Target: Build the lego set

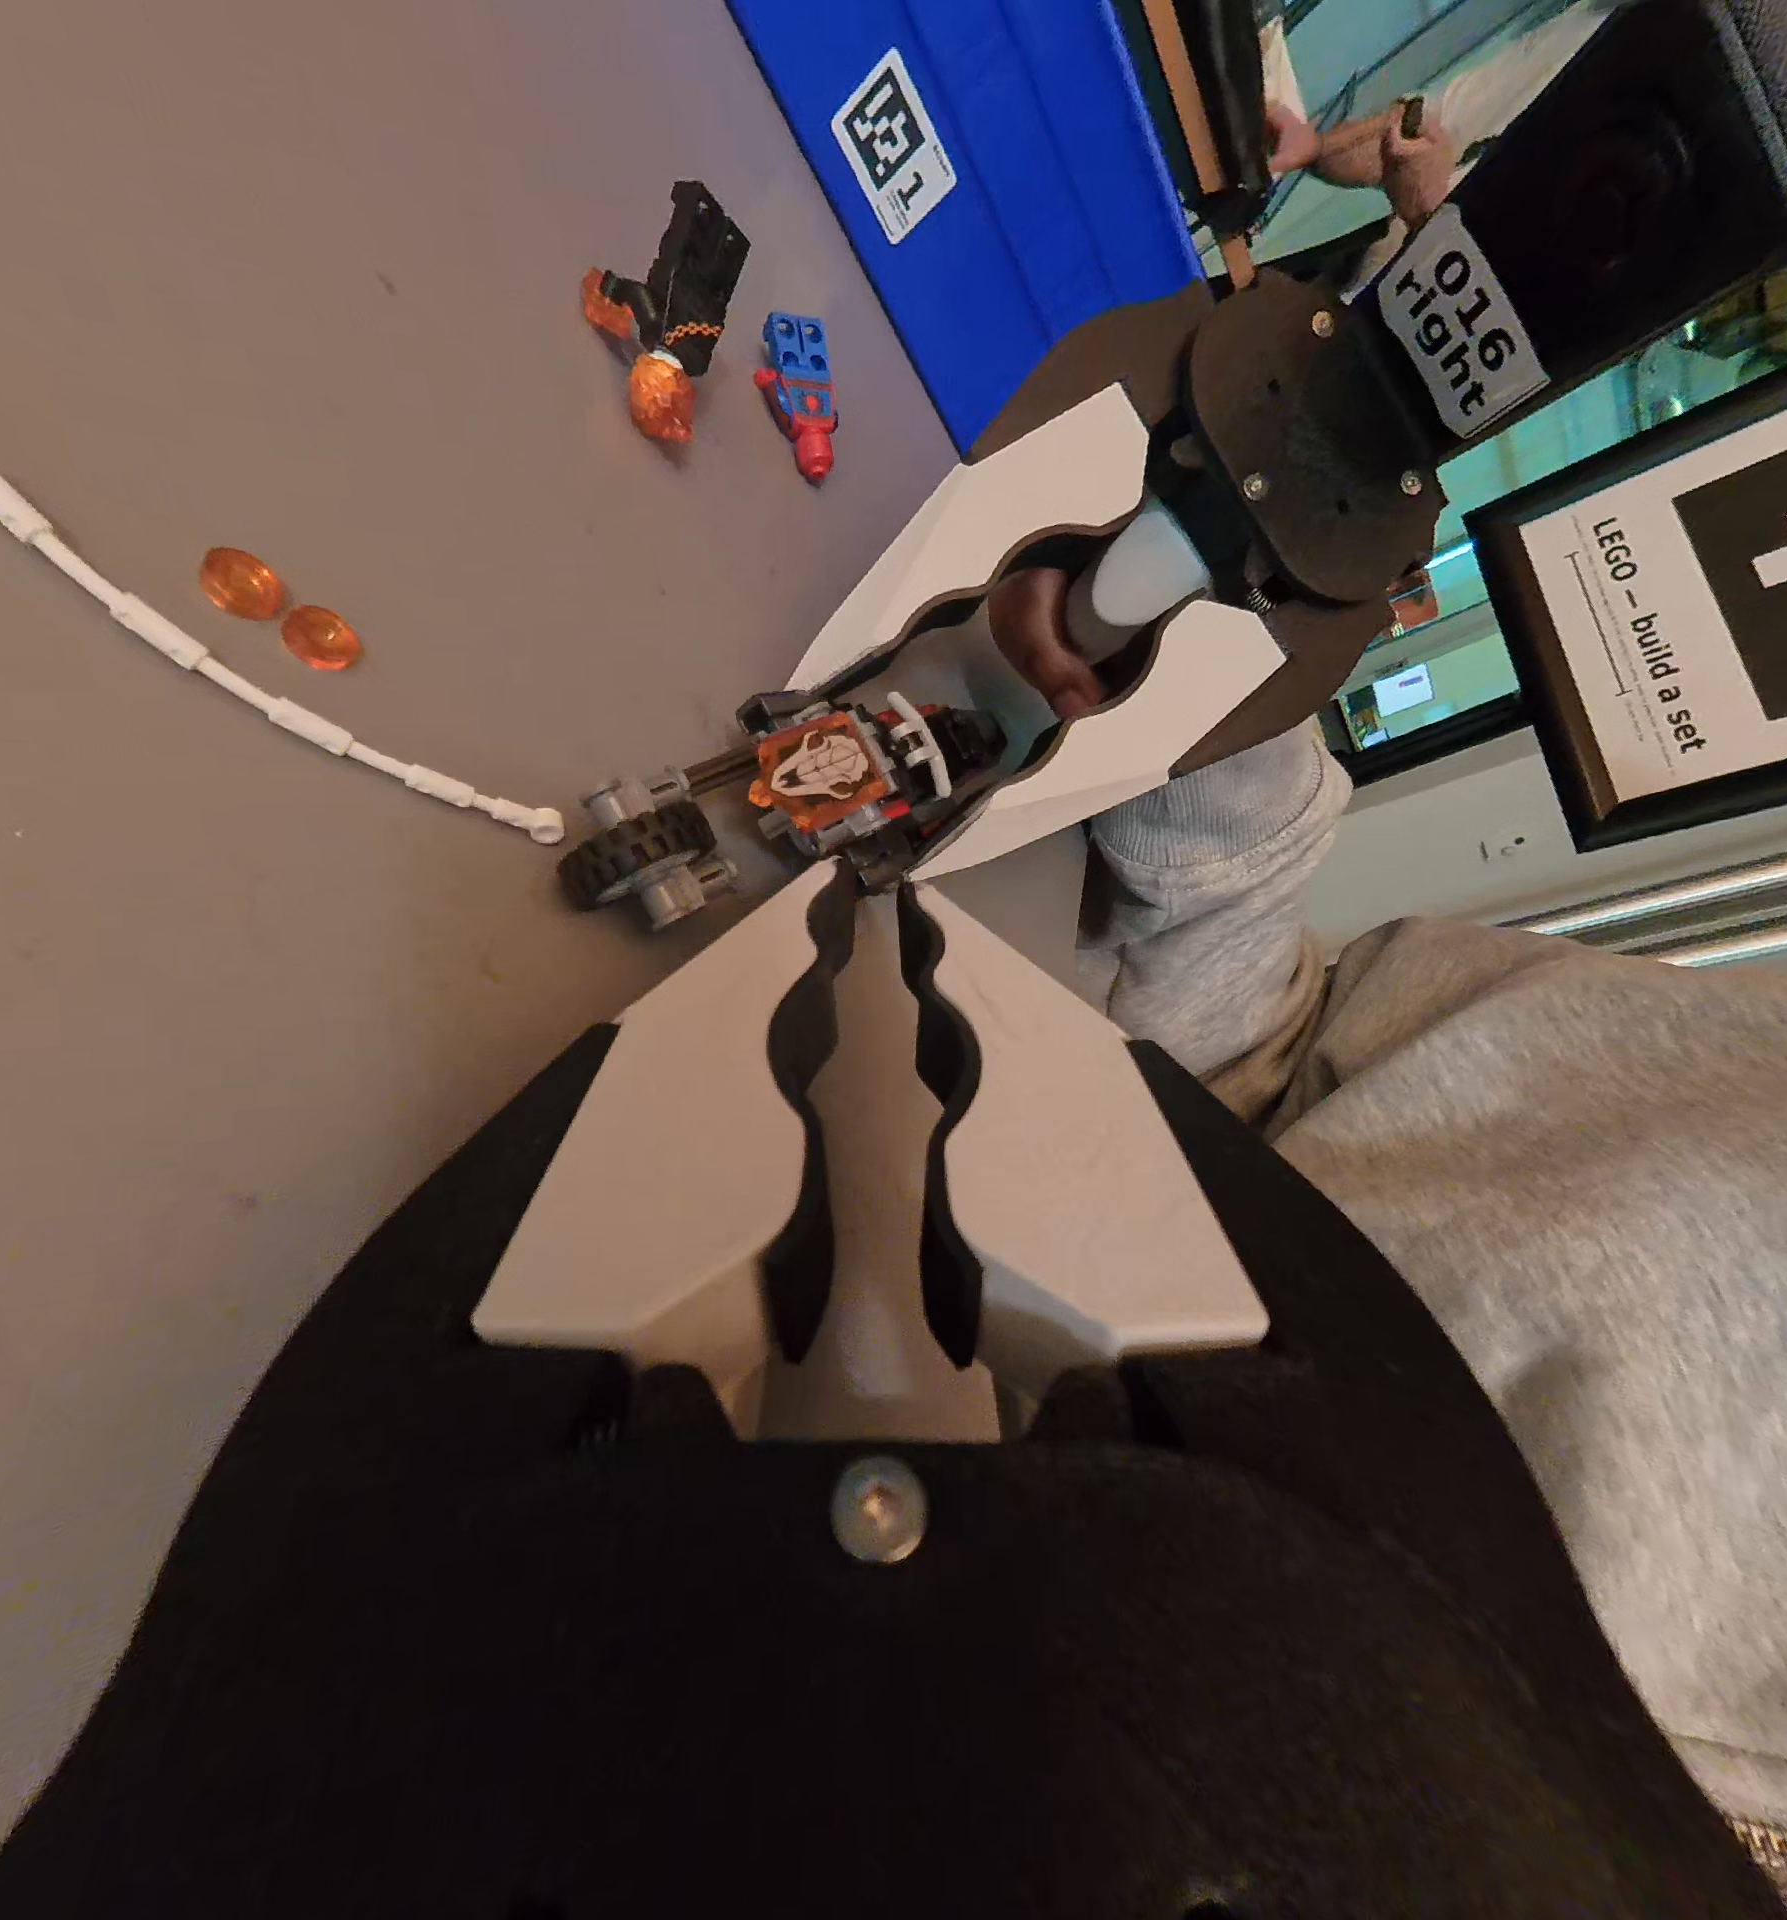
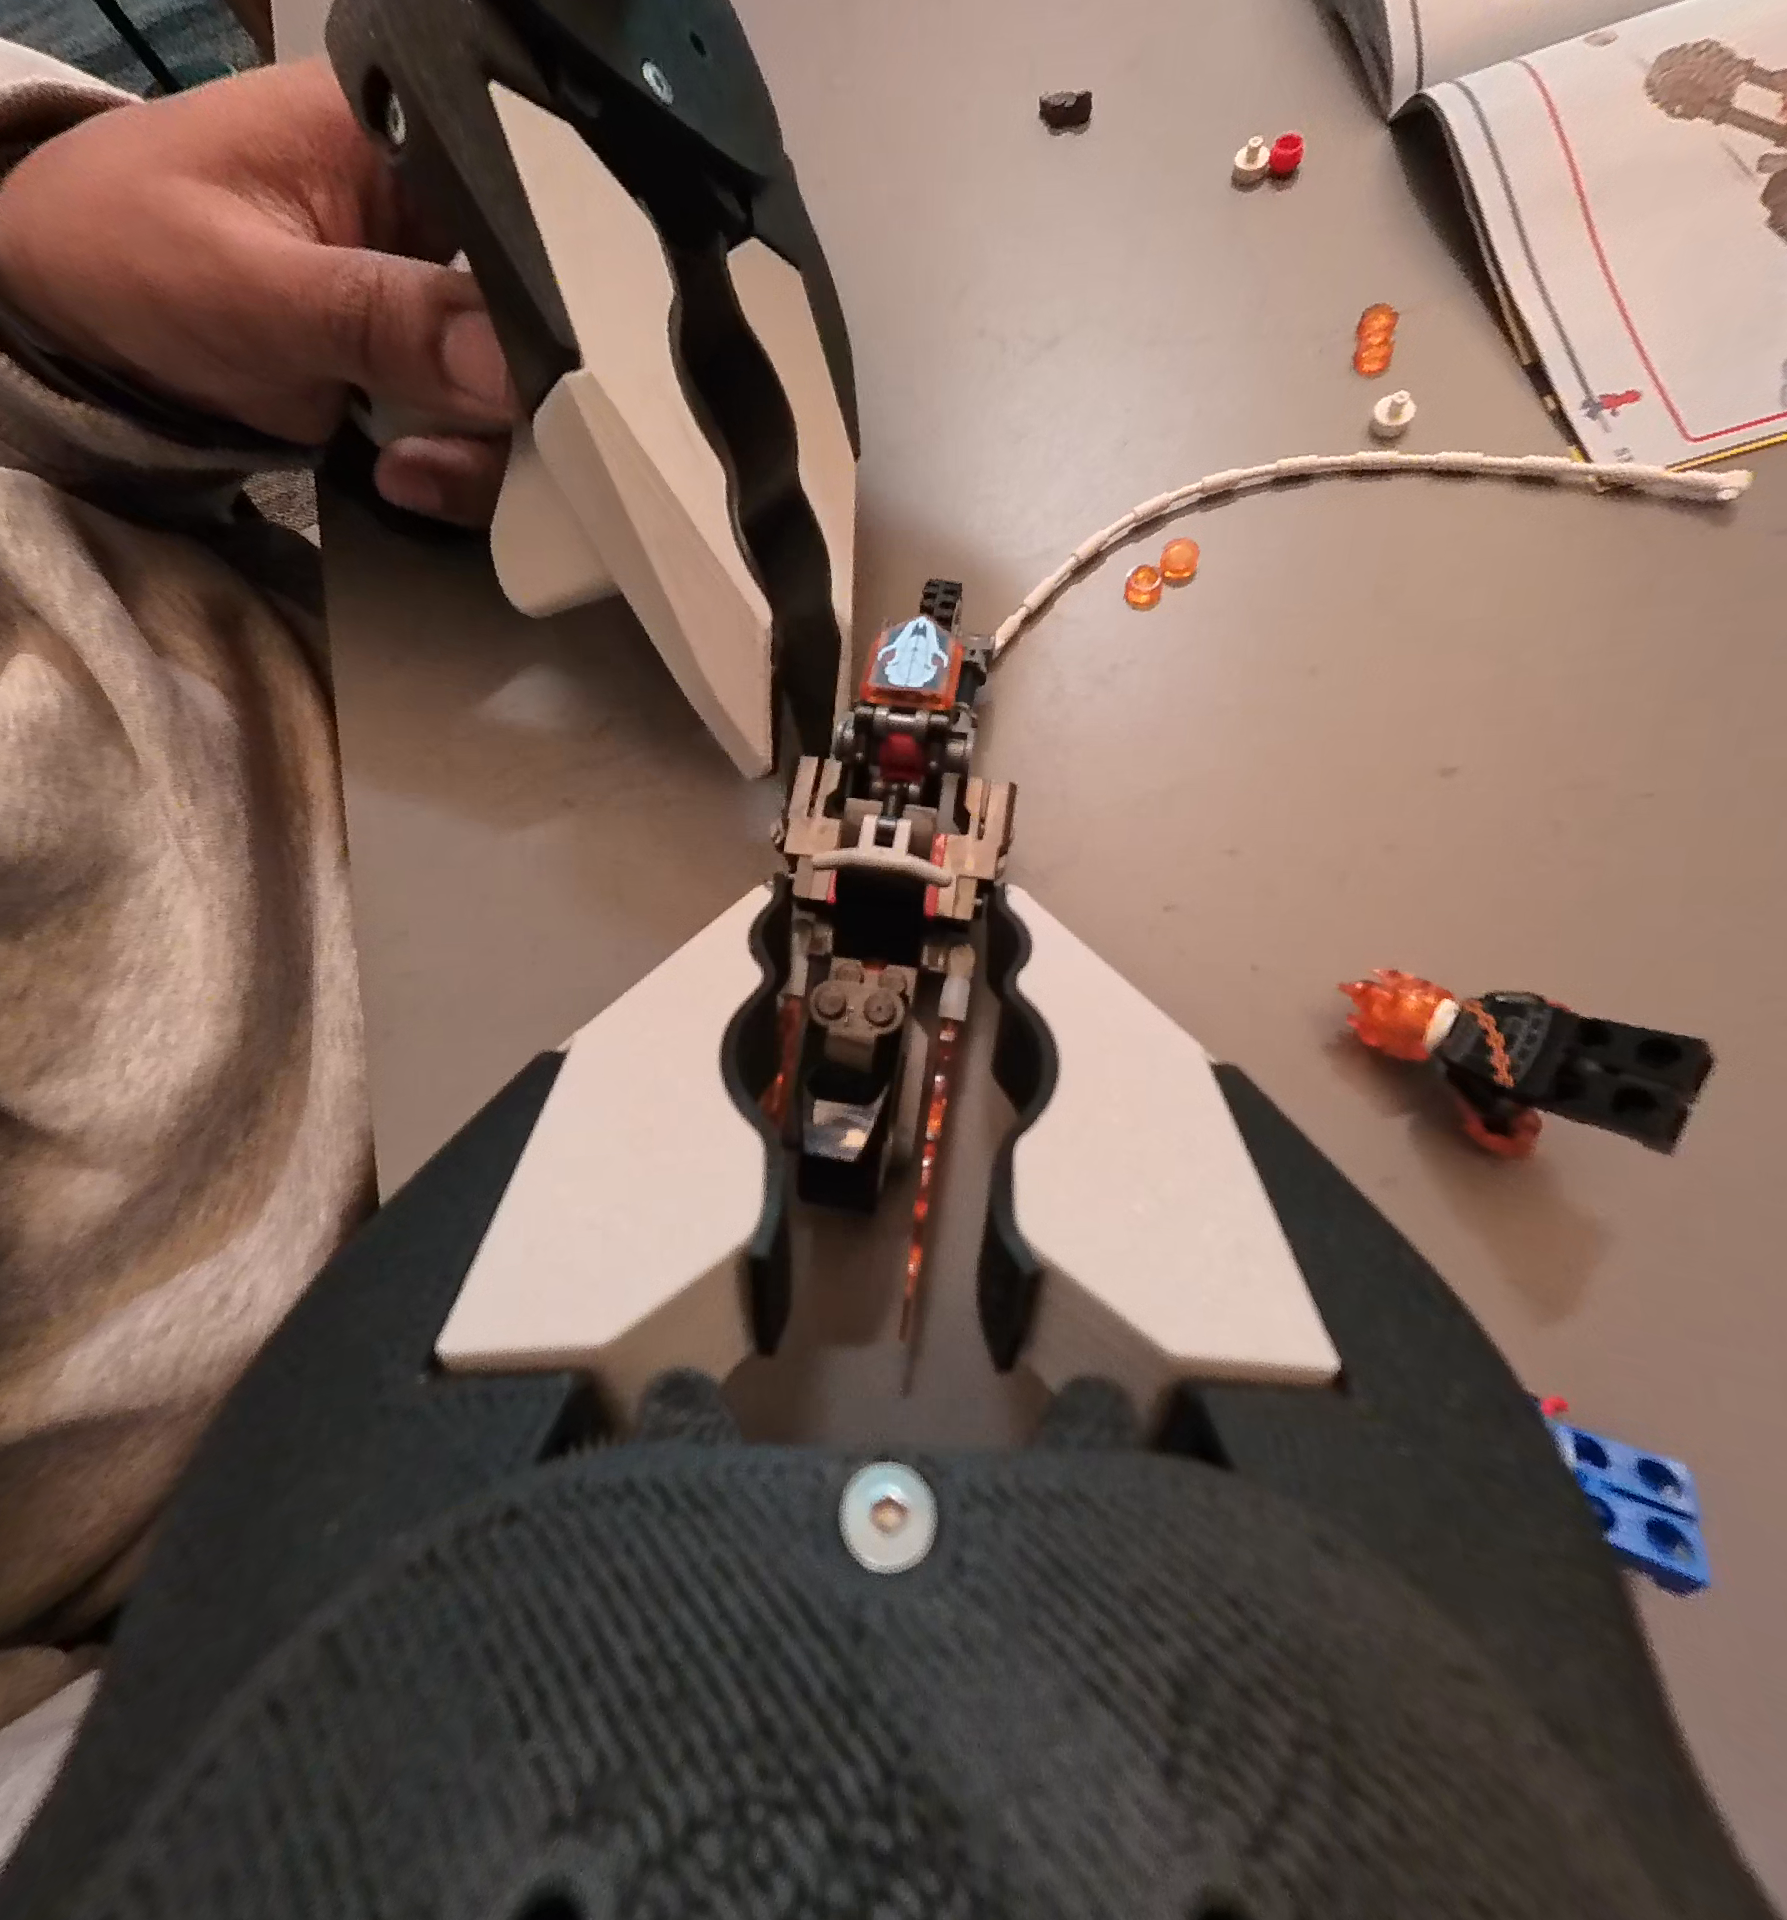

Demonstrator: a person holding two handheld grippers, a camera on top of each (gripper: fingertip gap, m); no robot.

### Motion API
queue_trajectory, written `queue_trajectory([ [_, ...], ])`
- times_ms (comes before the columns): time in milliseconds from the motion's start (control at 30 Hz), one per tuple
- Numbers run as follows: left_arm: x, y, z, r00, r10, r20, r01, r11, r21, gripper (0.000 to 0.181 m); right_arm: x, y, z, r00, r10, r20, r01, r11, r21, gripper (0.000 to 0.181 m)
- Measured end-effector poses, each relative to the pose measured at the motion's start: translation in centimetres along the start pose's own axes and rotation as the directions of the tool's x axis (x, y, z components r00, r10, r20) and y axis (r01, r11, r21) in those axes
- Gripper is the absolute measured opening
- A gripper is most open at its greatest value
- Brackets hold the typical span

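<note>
A black, grey and orange lego motorcycle model point(image 2: 894, 883) with a skull tile on its front point(image 1: 821, 774) is held above the grey table point(image 2: 1284, 779). My right gripper point(image 2: 889, 894) is shut on it, with the model's rear between the fingers; it also shows in the left wrist view point(image 1: 858, 779). My left gripper point(image 1: 873, 883) is nearly closed, its tips pinching a dark part on the model's side. In the right wrist view it point(image 2: 801, 727) comes in from the upper left. A black wheel on a grey axle point(image 1: 640, 852) lies just past the model's front.
On the table lie a white chain piece point(image 2: 1284, 478), two orange round studs point(image 2: 1159, 571), a flame-headed black minifigure point(image 2: 1523, 1049), a blue figure point(image 1: 801, 384), small loose pieces point(image 2: 1268, 156) and an open instruction booklet point(image 2: 1647, 260). A blue box point(image 1: 1003, 208) stands behind. About 8 cm separates my right fingertips from the flame-headed black minifigure point(image 2: 1523, 1049). The left camera catches it too, in the left wrist view point(image 1: 712, 305).
</note>
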State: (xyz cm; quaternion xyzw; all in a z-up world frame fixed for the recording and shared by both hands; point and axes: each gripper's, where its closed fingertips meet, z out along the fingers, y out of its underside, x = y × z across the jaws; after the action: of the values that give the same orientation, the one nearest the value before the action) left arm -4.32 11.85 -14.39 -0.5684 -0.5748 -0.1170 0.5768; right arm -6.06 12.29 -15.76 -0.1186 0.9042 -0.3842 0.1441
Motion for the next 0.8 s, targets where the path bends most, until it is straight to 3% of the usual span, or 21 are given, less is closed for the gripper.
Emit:
queue_trajectory([
  [300,0.0,0.6,-0.6,0.999,0.044,0.006,-0.044,0.998,-0.038,0.000,0.4,-0.2,-0.4,1.000,-0.009,-0.026,0.009,1.000,0.013,0.036],
  [467,0.6,2.0,0.9,0.969,0.230,0.091,-0.217,0.967,-0.133,0.001,1.4,0.1,-1.6,0.996,0.018,-0.082,-0.017,1.000,0.008,0.036],
  [633,0.3,2.9,2.7,0.880,0.430,0.203,-0.377,0.891,-0.254,0.002,1.7,0.9,-3.0,0.992,0.038,-0.116,-0.037,0.999,0.011,0.036],
  [800,-0.2,2.5,3.0,0.848,0.471,0.243,-0.405,0.871,-0.277,0.005,1.3,2.4,-4.1,0.989,0.061,-0.134,-0.058,0.998,0.026,0.036],
])
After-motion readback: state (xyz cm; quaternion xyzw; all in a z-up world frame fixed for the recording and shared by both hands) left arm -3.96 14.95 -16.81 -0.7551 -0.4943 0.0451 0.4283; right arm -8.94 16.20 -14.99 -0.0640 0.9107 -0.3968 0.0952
